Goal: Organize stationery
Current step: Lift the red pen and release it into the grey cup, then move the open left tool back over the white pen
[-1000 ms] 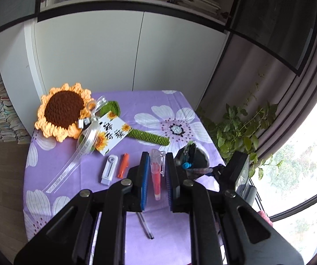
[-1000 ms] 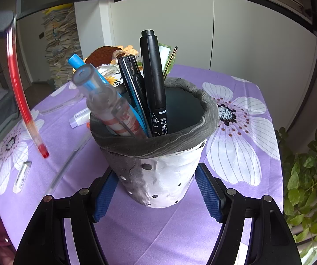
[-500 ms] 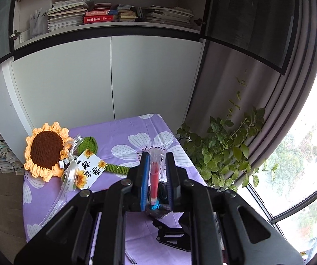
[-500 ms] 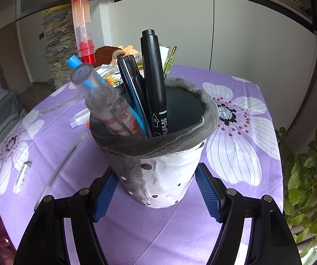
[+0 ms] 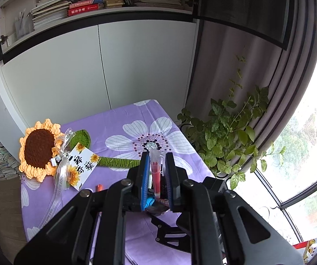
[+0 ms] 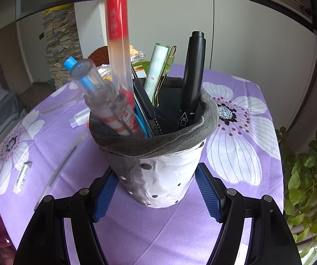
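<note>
Left gripper (image 5: 156,172): we have it clamped on the red pen (image 5: 155,177), blue pads pressing the barrel from both sides.
Right gripper (image 6: 157,195): its pads hug the pen cup (image 6: 158,165) at the base on both sides; we read that as a steadying grip.
Where the pen is: in the right wrist view the red pen (image 6: 116,33) comes in from 12 o'clock, and its lower end is at the cup's mouth near the 10 o'clock part of the rim, seemingly just inside.
Long axis: close to upright, nearly in line with the cup's own axis, leaning slightly.
Cup from the tool: in the left wrist view the cup sits at 6 o'clock from the fingertips, directly beneath the pen.
Neighbours: a clear pen with a blue cap (image 6: 96,88) and a black marker (image 6: 191,75) crowd the opening; the free gap is toward the middle.
Nearer hand: the left alone carries the pen; the coming move, we judge, is straight down, then release.
Left out: an eraser (image 6: 22,174) and a clear pen (image 6: 63,161) lie on the cloth at 9 o'clock.
</note>
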